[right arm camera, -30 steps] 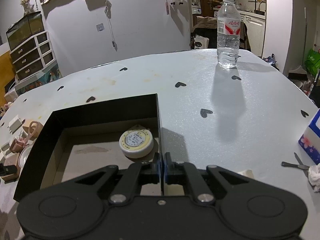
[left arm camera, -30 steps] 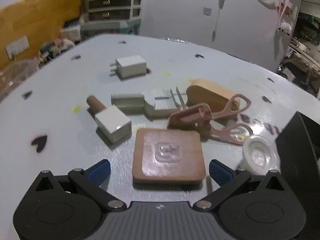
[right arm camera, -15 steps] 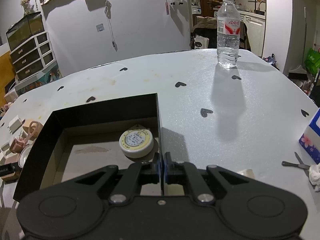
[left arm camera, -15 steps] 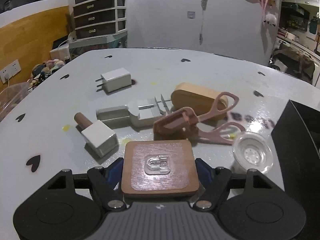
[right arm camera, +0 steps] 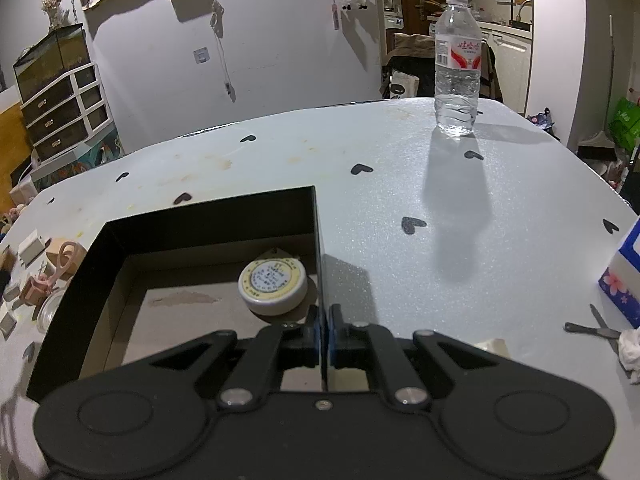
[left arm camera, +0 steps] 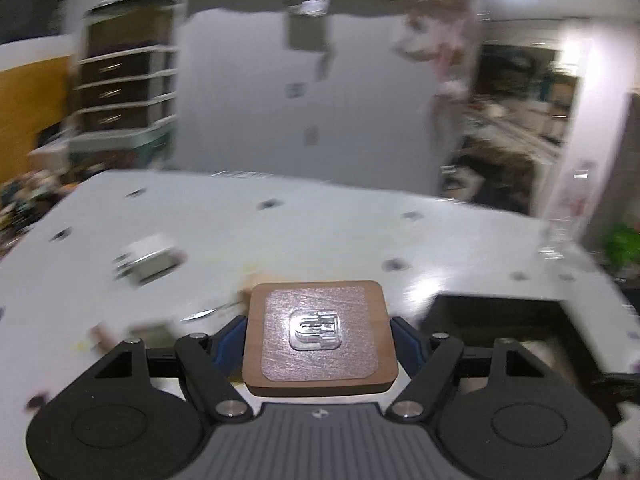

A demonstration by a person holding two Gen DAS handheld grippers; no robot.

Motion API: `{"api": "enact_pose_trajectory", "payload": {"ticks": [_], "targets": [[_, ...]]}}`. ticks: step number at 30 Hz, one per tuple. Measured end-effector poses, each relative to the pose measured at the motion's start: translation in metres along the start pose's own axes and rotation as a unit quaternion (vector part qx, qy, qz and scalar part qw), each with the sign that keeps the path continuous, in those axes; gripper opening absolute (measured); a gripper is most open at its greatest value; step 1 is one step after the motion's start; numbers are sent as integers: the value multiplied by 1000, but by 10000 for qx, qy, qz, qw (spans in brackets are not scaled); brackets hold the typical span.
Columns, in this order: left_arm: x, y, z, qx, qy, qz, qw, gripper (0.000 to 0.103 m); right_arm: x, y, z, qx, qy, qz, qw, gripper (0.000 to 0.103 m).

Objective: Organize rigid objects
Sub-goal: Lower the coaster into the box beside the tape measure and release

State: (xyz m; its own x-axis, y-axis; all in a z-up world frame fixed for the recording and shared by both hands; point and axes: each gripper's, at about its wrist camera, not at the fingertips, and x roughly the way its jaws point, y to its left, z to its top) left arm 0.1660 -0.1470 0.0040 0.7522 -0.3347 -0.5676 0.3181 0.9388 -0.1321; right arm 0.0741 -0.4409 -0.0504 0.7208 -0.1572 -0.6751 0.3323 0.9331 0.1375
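My left gripper [left arm camera: 319, 340] is shut on a square wooden block [left arm camera: 320, 344] with a clear plastic hook on its top, and holds it lifted above the table. The view is blurred by motion. A black open box [left arm camera: 492, 312] lies just to the right of the block. In the right wrist view my right gripper [right arm camera: 324, 320] is shut on the right wall of that black box [right arm camera: 208, 216]. Inside the box lies a round white tin [right arm camera: 273, 282] with a yellow-rimmed label.
Left of the box lie a white charger [right arm camera: 32, 246], pink scissors [right arm camera: 60, 264], a clear round lid [right arm camera: 50, 310] and other small pieces. A water bottle [right arm camera: 457, 68] stands at the far right. A tissue packet [right arm camera: 624, 276] and a small metal tool [right arm camera: 592, 328] lie near the right edge.
The left jaws closed on the wooden block, then lifted it off the table while the view swung up and right toward the box. The right gripper stayed still.
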Motion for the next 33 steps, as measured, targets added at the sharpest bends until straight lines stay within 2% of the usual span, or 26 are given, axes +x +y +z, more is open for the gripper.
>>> {"api": "enact_pose_trajectory", "payload": {"ticks": [3,5,8,11,16,19,25,29,31,33], "targets": [[6,-29,12,269,82,-624,9977,76,0,0,0,-13,-2,-2,10000,5],[12,-50,16,374,278,-1044,9934,76,0,-1,0,-19,-2,3,10000,5],[30,-78,22,322,843,-1762,9802,76,0,1,0,-30,13,-2,10000,5],[50,-99,20,161,1459,-2141,9657,76,1,2,1,-65,26,-5,10000,5],[88,-126,5,-117,2484,-2088,9458,76,0,-1,0,-36,20,64,10000,5],[100,-133,-4,-199,2845,-1984,9377,76,0,-1,0,-36,11,77,10000,5],[118,-141,-16,-515,3041,-1792,9342,76,0,-3,-1,-26,-10,108,9999,5],[128,-138,-17,-892,3144,-1771,9283,76,-1,-3,-1,-14,-18,141,9999,6],[131,-139,-19,-994,3163,-1761,9269,78,0,-3,-1,-11,-20,149,9999,6],[135,-139,-21,-1119,3220,-1840,9219,85,0,-4,-1,-4,-25,165,9999,6]]}}
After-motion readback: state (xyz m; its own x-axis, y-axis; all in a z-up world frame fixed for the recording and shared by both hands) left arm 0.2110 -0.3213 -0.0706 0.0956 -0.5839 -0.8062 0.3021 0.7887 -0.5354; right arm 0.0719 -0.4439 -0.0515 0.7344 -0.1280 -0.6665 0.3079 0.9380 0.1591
